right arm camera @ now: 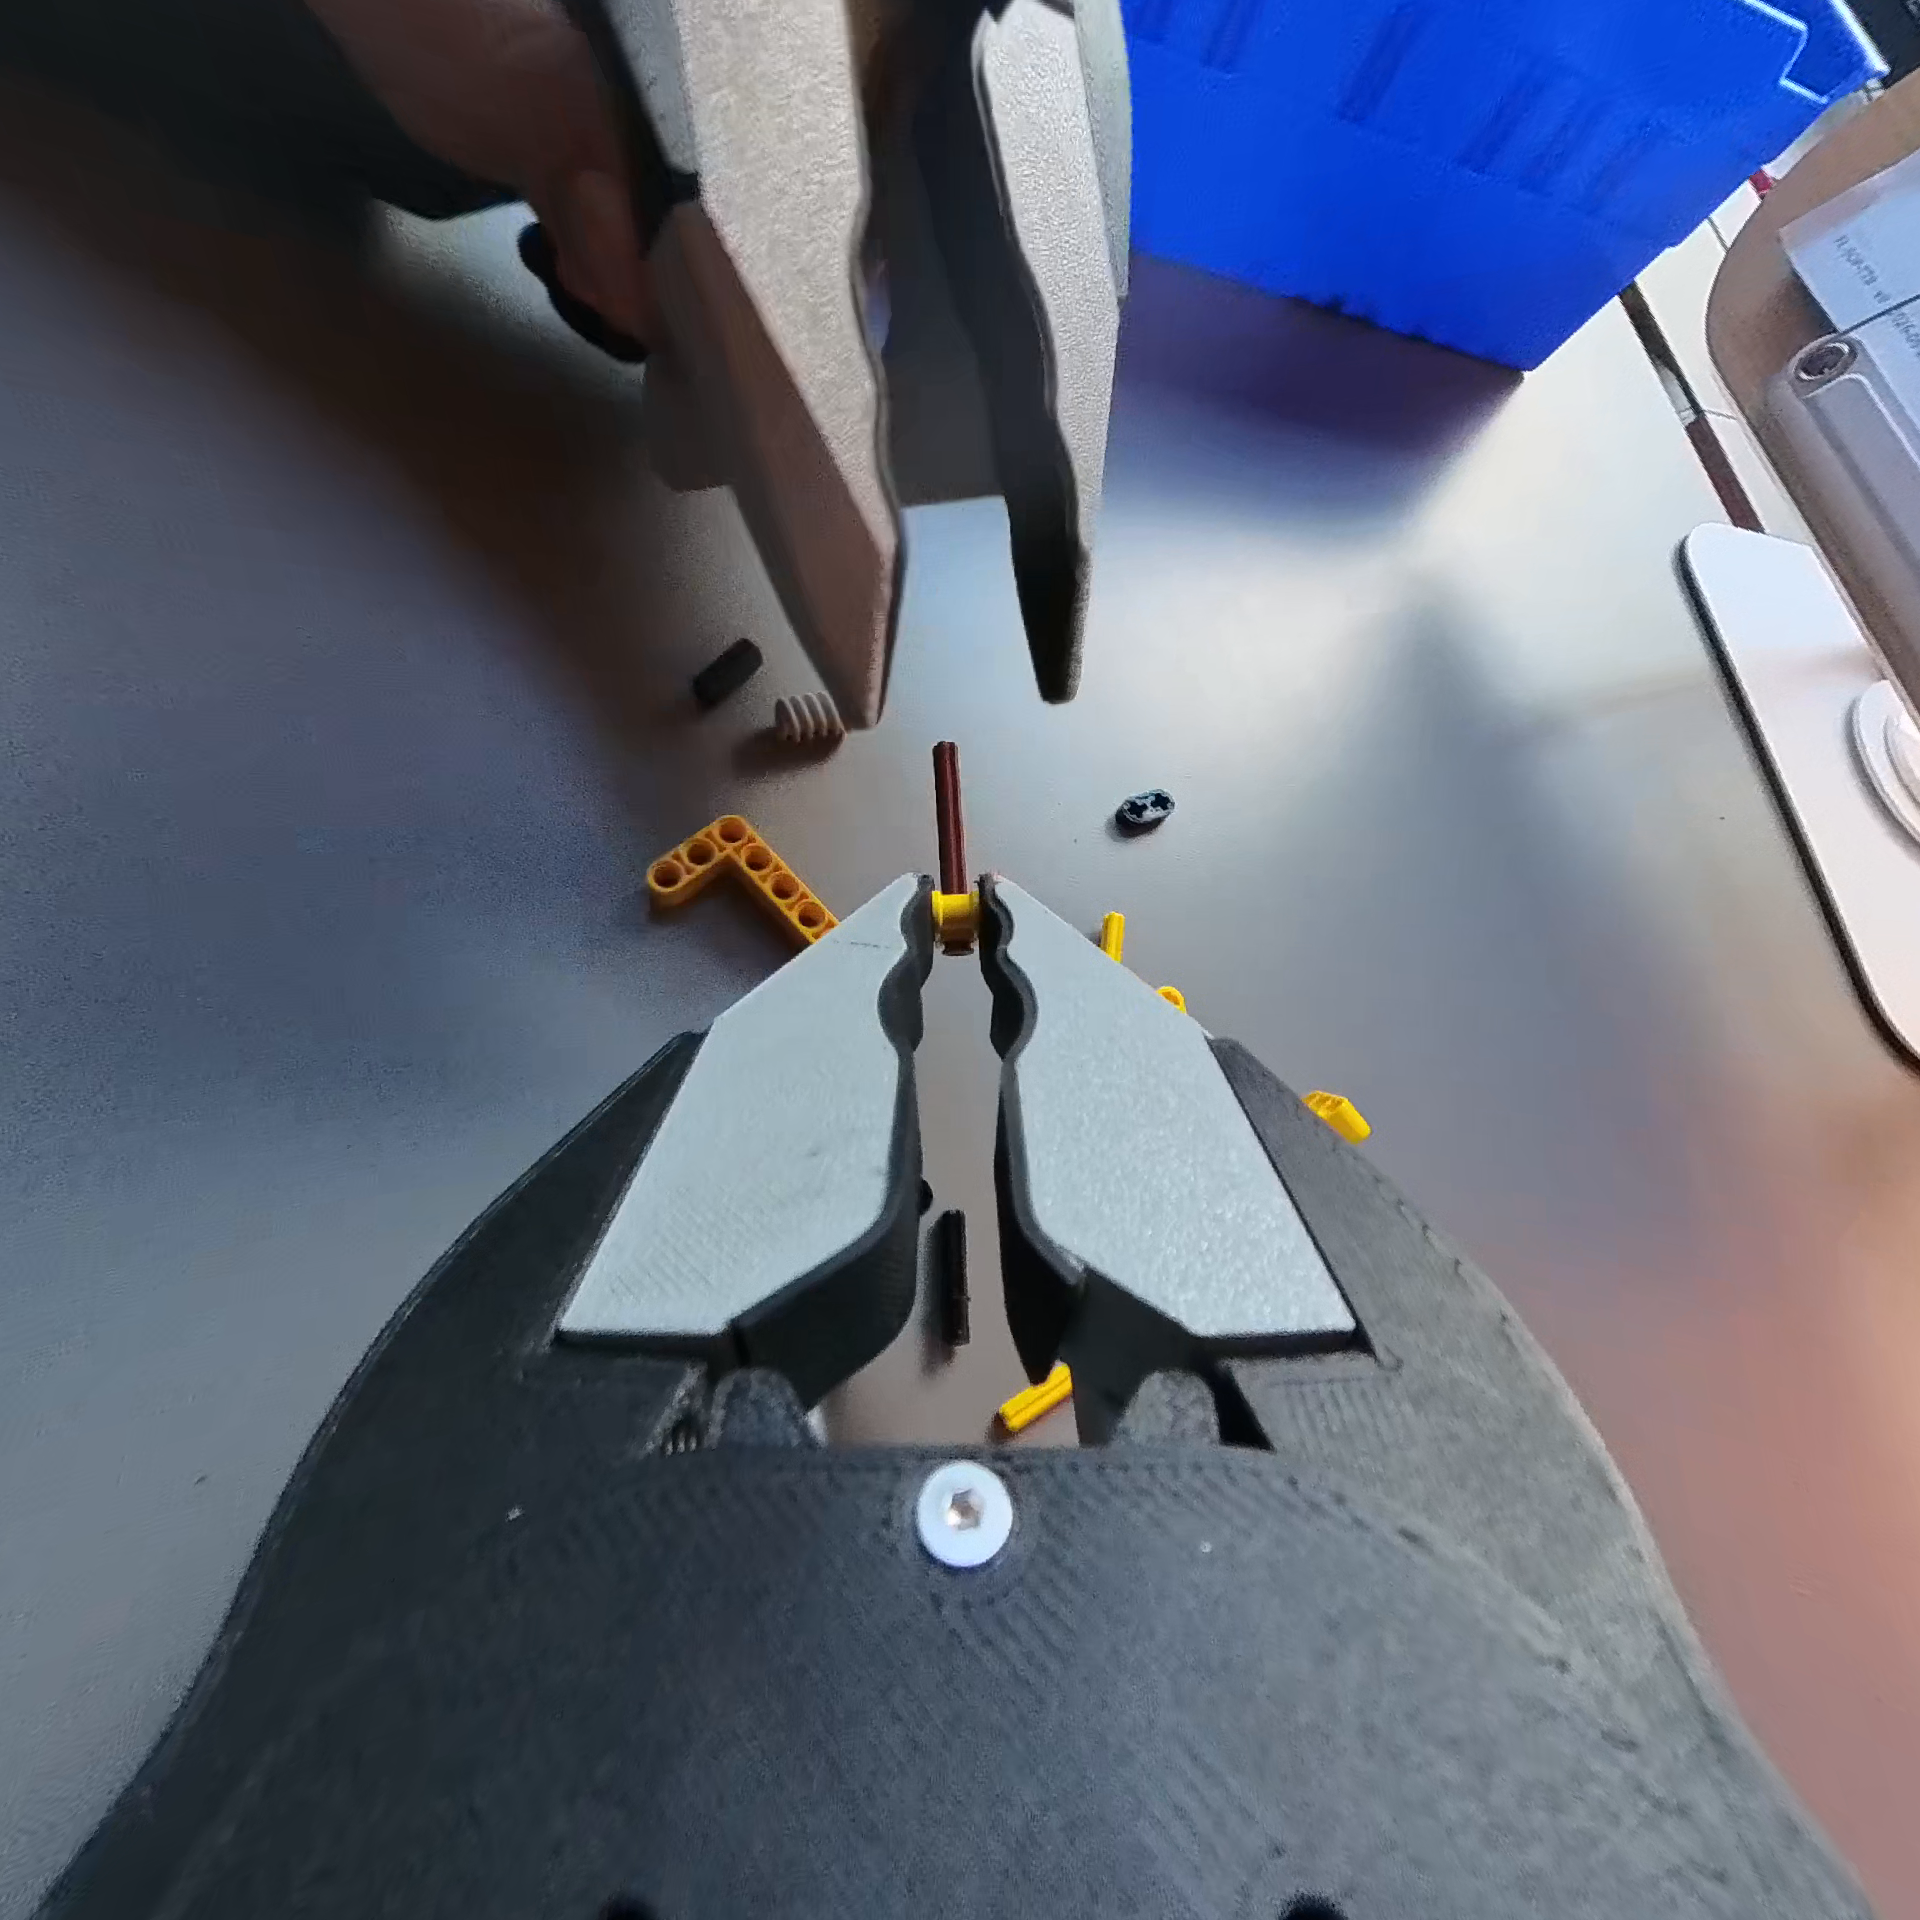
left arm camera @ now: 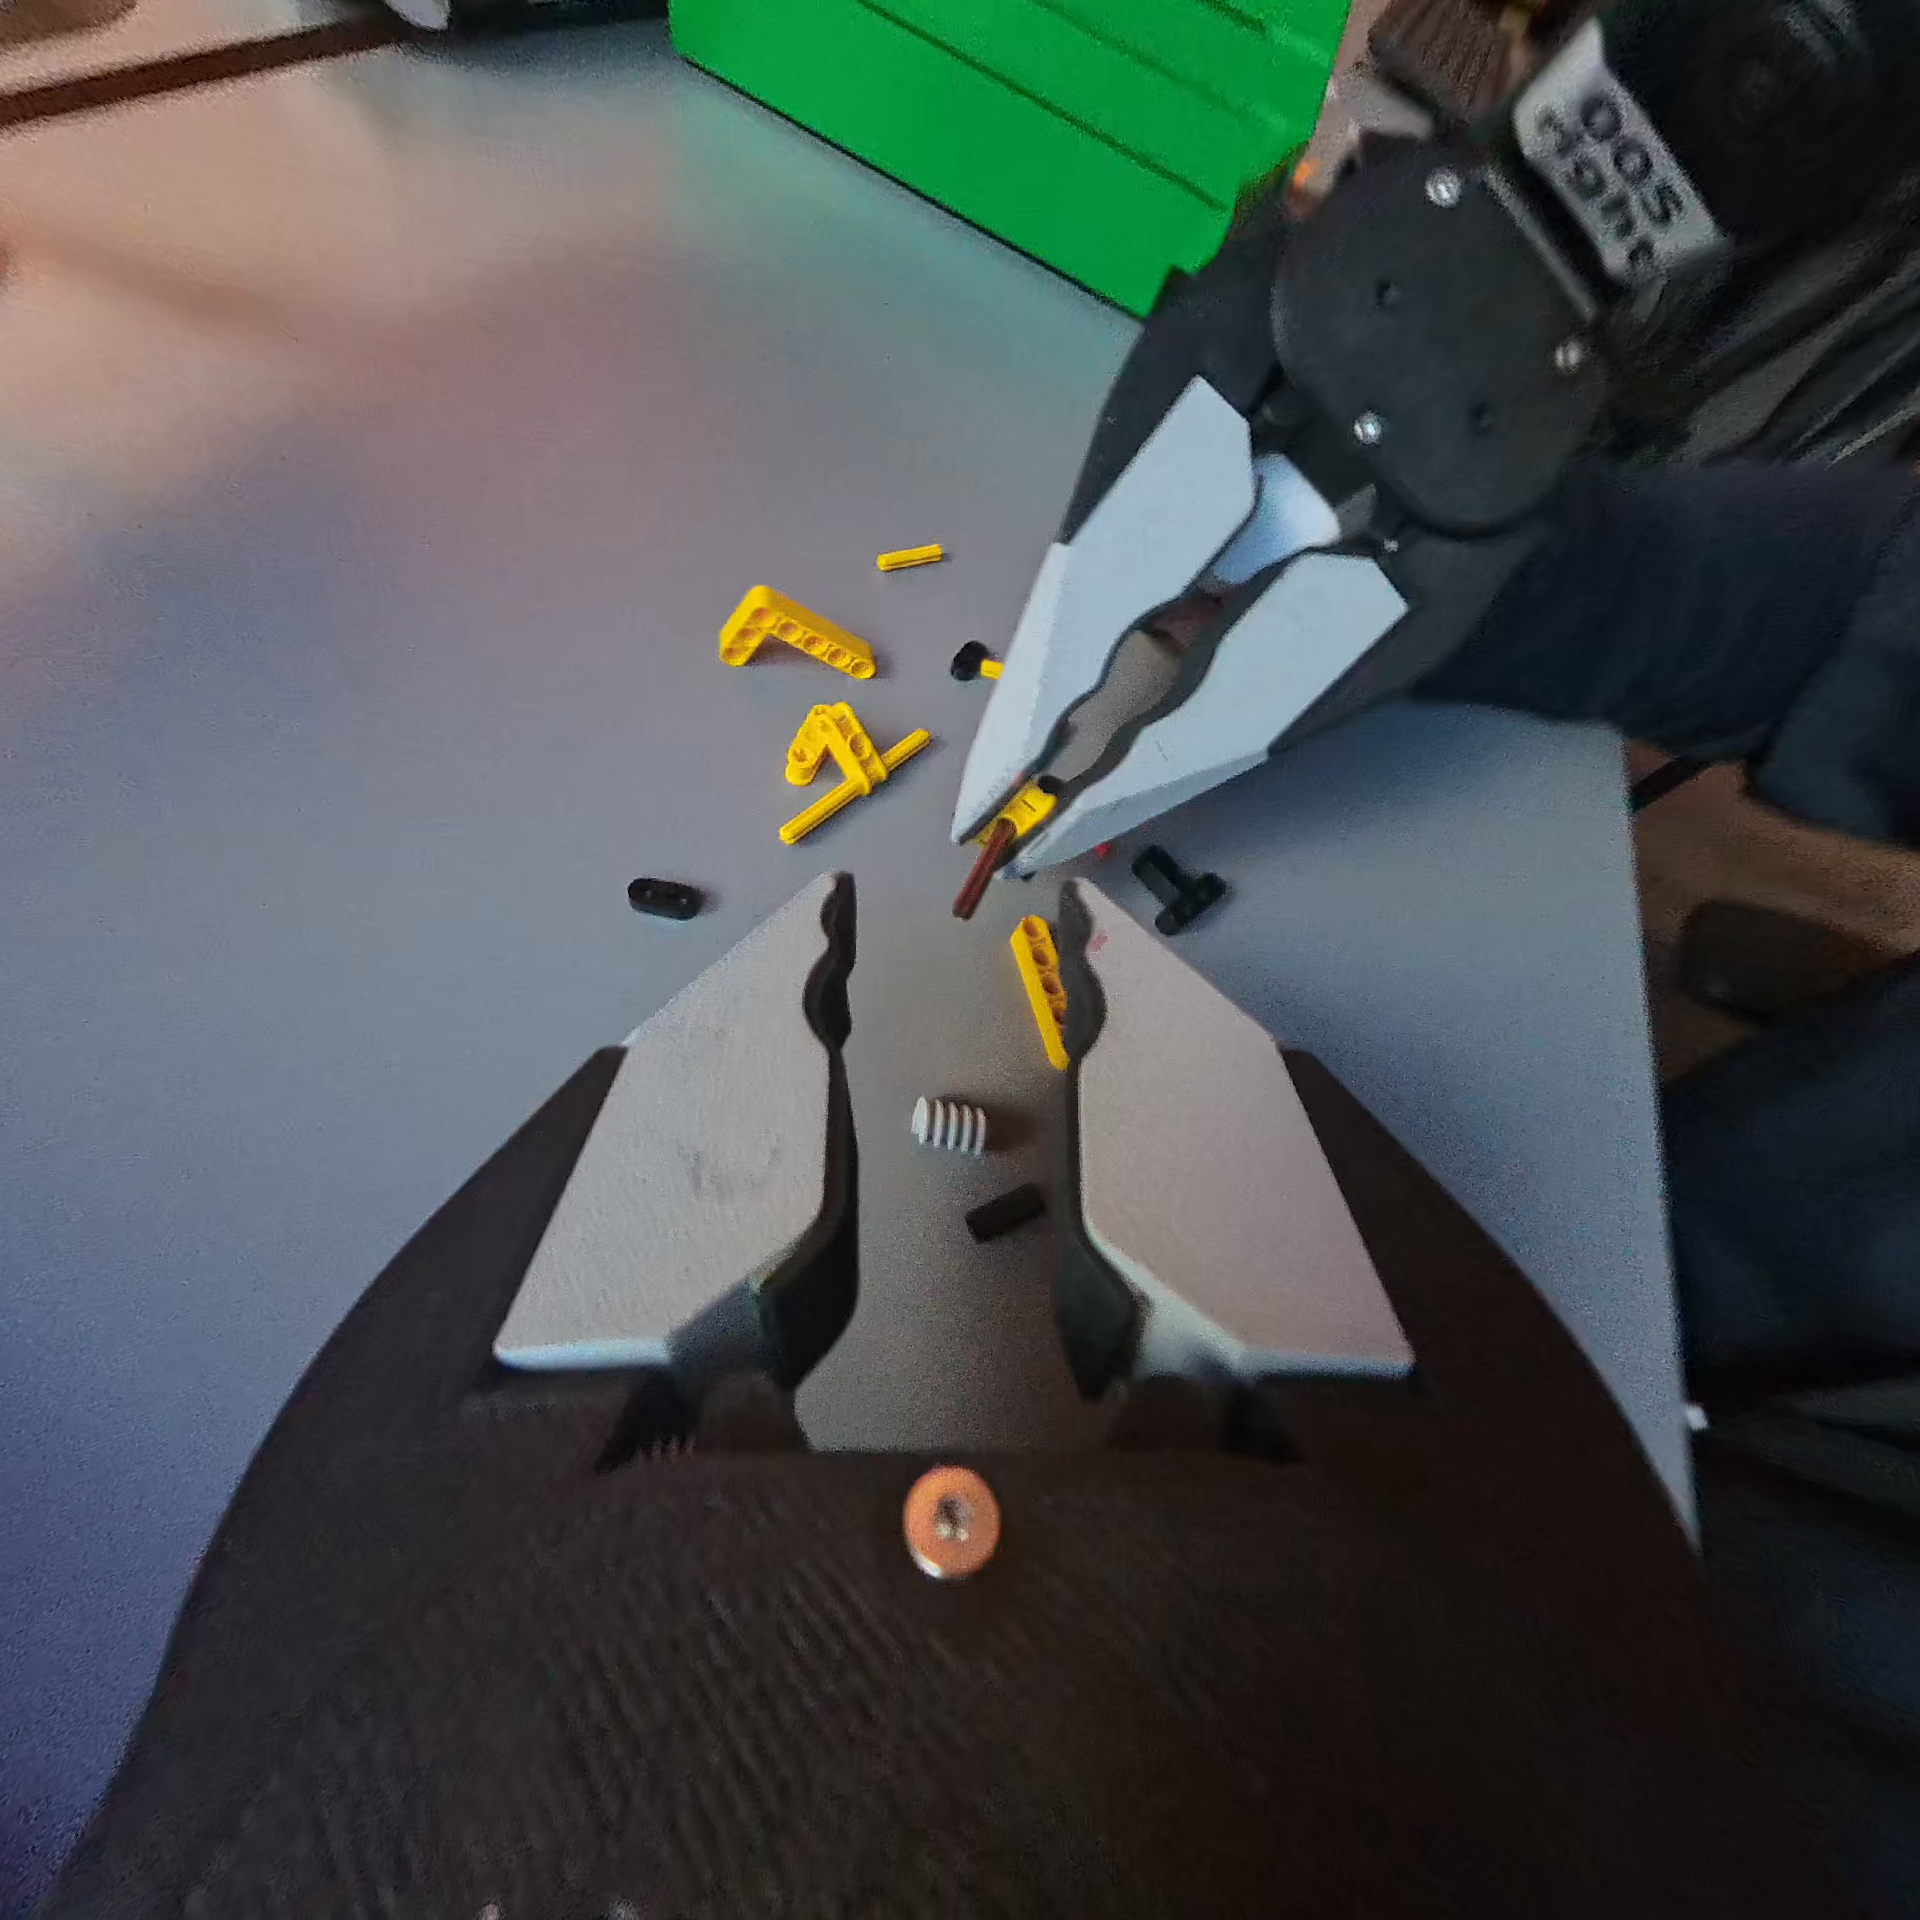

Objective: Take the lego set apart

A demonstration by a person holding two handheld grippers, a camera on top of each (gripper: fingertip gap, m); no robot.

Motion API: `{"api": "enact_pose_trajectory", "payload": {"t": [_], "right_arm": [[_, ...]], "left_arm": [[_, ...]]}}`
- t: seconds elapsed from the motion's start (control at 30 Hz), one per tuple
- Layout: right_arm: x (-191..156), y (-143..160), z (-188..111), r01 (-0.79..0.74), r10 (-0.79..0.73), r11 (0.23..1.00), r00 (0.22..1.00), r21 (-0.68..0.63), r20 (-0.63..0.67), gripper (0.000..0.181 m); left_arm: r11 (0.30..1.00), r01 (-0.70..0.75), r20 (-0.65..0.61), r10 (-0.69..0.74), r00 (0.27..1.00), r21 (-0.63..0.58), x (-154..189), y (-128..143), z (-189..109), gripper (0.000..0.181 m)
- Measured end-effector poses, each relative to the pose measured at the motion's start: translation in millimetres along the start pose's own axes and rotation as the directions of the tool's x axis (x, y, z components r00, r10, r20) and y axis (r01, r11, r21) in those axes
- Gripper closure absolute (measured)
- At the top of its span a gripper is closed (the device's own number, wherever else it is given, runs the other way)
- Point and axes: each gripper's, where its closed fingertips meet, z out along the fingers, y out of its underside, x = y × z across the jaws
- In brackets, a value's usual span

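Your right claw [right arm camera: 954, 902] was pinched shut on a small yellow piece [right arm camera: 954, 912], right at its tips. A brown rod [right arm camera: 947, 805] went through that yellow piece. The rod stuck straight out in front of the claw, along the same line as its two fingers, and its free end pointed at your other claw. Your left claw [left arm camera: 961, 894] was open and held nothing. Its tips sat just past the free end of the rod, one on each side of the rod's line, but they did not touch it. So the rod lay end-on to the left claw, and the left claw was the free one close enough to take it. I think the next move was for you to close the left claw on the rod and pull it straight back along its length, away from the right claw, so it would slide out of the yellow piece. A pull to the side might have jammed it. Farther out, loose parts lay on the grey table [left arm camera: 364, 831]: a yellow L piece [left arm camera: 795, 629], a yellow beam [left arm camera: 1042, 987], a grey worm gear [left arm camera: 950, 1124] and a black link [left arm camera: 665, 898]. It looked like most of the set was already apart.
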Motion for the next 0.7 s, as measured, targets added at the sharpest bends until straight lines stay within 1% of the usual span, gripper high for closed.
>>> {"api": "enact_pose_trajectory", "payload": {"t": [0.07, 0.13, 0.2, 0.27, 0.4, 0.5, 0.53, 0.6, 0.63, 0.7], "right_arm": [[-2.8, -3.7, 0.2, 0.011, -0.011, 1.000, 1.000, 0.010, 0.006, 0.176], [-5.1, -8.8, -0.4, 0.038, -0.038, 0.999, 0.999, 0.022, -0.003, 0.176], [-7.0, -12.1, -1.6, 0.069, -0.069, 0.997, 0.997, 0.024, -0.015, 0.176], [-11.5, -14.2, -2.3, 0.105, -0.105, 0.994, 0.994, 0.026, -0.014, 0.176], [-12.7, -12.8, -2.3, 0.169, -0.170, 0.986, 0.984, -0.008, -0.046, 0.176], [-14.8, -10.6, -1.3, 0.211, -0.212, 0.977, 0.976, -0.033, -0.056, 0.176], [-15.7, -9.2, -0.5, 0.222, -0.225, 0.974, 0.973, -0.046, -0.056, 0.176], [-18.4, -6.8, 1.3, 0.250, -0.254, 0.966, 0.966, -0.068, -0.053, 0.176], [-18.7, -5.6, 2.0, 0.265, -0.270, 0.961, 0.961, -0.082, -0.059, 0.176], [-16.9, -7.6, 1.8, 0.280, -0.288, 0.956, 0.954, -0.091, -0.085, 0.176]], "left_arm": [[0.995, -0.098, 0.017, 0.098, 0.995, -0.023, 7.1, 1.4, 2.9, 0.144], [0.987, -0.152, 0.019, 0.153, 0.988, -0.044, 11.8, 5.3, 7.1, 0.149], [0.978, -0.186, 0.034, 0.190, 0.981, -0.095, 9.5, 14.1, 10.9, 0.165], [0.971, -0.217, 0.027, 0.221, 0.975, -0.101, 11.4, 16.6, 12.7, 0.177], [0.976, -0.204, -0.020, 0.203, 0.979, -0.076, 17.6, 15.1, 13.5, 0.178], [0.976, -0.200, -0.029, 0.198, 0.980, -0.086, 17.4, 17.7, 14.7, 0.176], [0.975, -0.206, -0.037, 0.204, 0.978, -0.086, 19.0, 18.2, 15.3, 0.174], [0.978, -0.198, -0.067, 0.193, 0.979, -0.071, 25.6, 16.2, 16.2, 0.163], [0.975, -0.203, -0.058, 0.198, 0.978, -0.088, 24.3, 18.0, 15.9, 0.177], [0.971, -0.219, -0.038, 0.216, 0.976, -0.095, 22.7, 18.2, 14.2, 0.180]]}}
